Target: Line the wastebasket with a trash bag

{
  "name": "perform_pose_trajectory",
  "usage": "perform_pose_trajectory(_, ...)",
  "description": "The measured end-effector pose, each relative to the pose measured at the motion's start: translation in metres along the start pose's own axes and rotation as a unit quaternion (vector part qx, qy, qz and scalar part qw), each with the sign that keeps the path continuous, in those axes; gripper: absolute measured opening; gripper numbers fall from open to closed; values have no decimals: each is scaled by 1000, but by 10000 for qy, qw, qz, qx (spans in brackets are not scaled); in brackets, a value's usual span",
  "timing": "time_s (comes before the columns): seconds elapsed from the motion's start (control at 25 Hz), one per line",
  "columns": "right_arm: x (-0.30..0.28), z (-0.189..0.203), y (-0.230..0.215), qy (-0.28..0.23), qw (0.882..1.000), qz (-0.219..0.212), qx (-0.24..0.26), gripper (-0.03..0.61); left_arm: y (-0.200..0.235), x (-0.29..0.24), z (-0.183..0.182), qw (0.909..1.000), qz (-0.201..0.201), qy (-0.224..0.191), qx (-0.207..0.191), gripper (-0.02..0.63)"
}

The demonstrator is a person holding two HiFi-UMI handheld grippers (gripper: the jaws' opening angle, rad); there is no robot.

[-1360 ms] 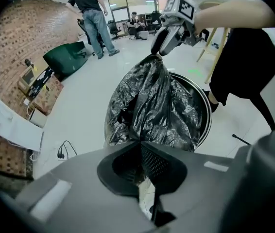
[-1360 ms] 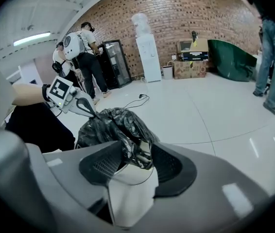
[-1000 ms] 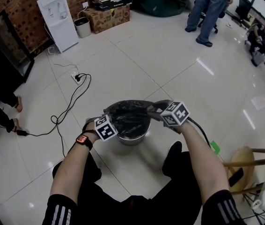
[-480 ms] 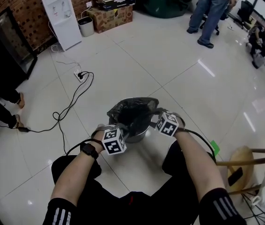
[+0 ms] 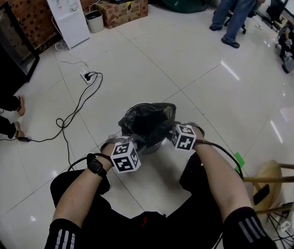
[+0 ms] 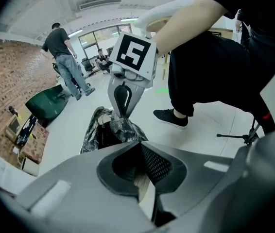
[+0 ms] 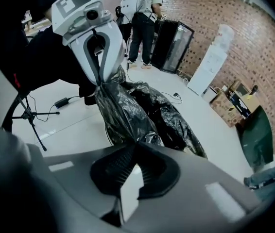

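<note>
- R gripper: jaws just closed, now pinching trash bag rim.
- L gripper: clamped on opposite rim.
- Bag sits in wastebasket, frame centre; nxt: fold rim over edge.

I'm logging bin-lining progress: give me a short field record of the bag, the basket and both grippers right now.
trash bag: black, bunched over the mouth of the wastebasket
wastebasket: metal, upright on the tiled floor; part of its far rim shows bare
left gripper: shut on the trash bag's edge
right gripper: jaws have just been closing; now shut on the trash bag's edge
lining: not yet finished; bag not spread round the whole rim
</note>
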State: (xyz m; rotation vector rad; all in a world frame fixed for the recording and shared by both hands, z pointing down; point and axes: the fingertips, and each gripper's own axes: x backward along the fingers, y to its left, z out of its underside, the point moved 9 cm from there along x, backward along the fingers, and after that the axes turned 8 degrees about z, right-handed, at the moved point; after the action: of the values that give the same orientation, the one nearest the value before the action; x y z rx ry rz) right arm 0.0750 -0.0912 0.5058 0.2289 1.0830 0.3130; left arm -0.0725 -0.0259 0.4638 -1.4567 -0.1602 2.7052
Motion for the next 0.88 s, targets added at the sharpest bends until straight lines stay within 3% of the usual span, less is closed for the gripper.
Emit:
perform_pose_trajectory(0.28, 15, 8, 4, -44, 9985, -508, -183, 6, 12, 44, 11, 9998, 42, 170, -65, 104)
perform_pose_trajectory(0.44, 10, 23, 16, 122, 9968, -788, -113, 6, 24, 66, 38, 9983, 109, 454, 336, 118)
perform_pose_trajectory(0.6, 6, 32, 22, 157, 9936, -1103, -176, 6, 36, 52, 76, 9946, 132, 818, 617, 118)
perform_pose_trajectory(0.76, 4, 25, 23, 17, 9921, -1241, -186, 6, 36, 38, 79, 9970, 84, 745, 190, 145)
perform_pose_trajectory(0.88, 4, 17, 22, -74, 9917, -1272, -145, 6, 24, 30, 70, 9964, 604, 588, -42, 169)
